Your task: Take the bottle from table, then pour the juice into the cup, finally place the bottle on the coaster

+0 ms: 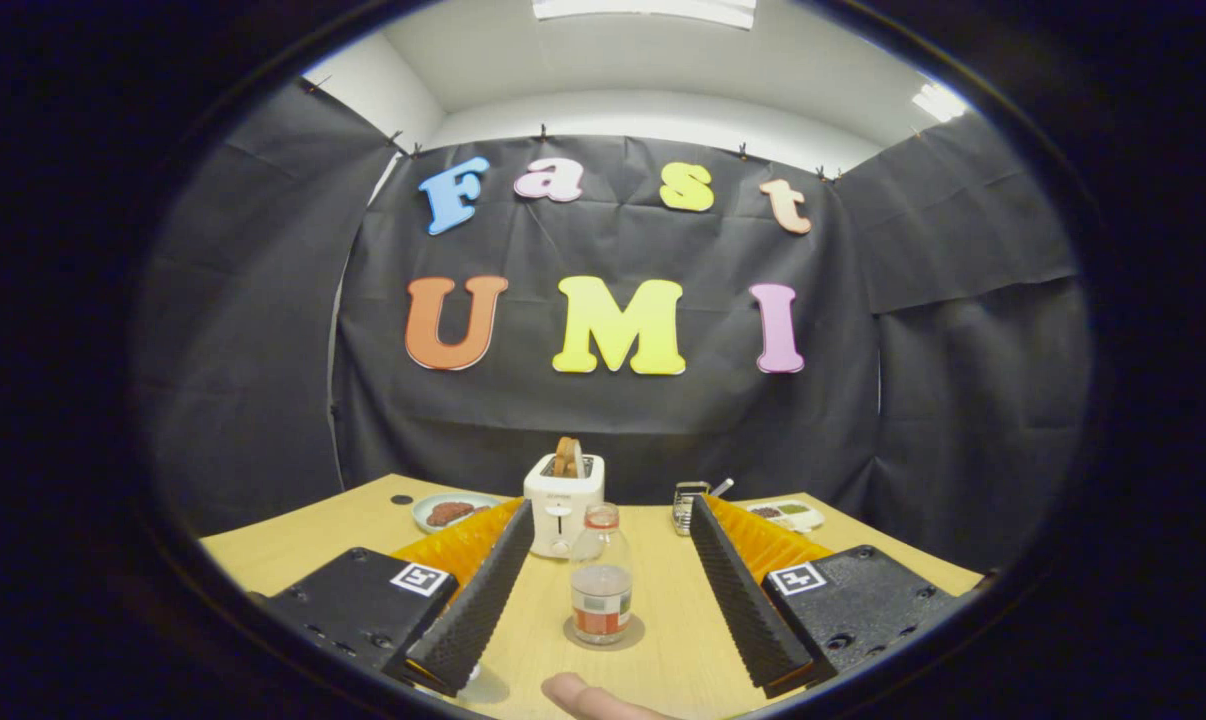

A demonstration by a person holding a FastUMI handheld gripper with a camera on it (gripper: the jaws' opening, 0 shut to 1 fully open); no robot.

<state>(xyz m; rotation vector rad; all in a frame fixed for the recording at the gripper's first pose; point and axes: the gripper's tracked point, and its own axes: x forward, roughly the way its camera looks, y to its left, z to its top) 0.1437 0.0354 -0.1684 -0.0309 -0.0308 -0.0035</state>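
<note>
Fingertip point(588, 697) nearest | gripper point(611, 520) jaws spread, empty | bottle point(601, 575) upright on coaster point(604, 634), cap up | toaster point(563, 505) behind, toward table point(303, 550) far edge

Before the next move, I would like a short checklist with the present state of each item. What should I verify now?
1. Gripper open, fingers apart on either side of the bottle: ok.
2. Bottle upright between the fingers: ok.
3. Bottle standing on the round coaster: ok.
4. Fingers touching the bottle: not ok, a gap shows on both sides.
5. Fingertip near the coaster, kept out of the way: cannot tell.
6. Toaster beyond the bottle, apart from it: ok.
</note>
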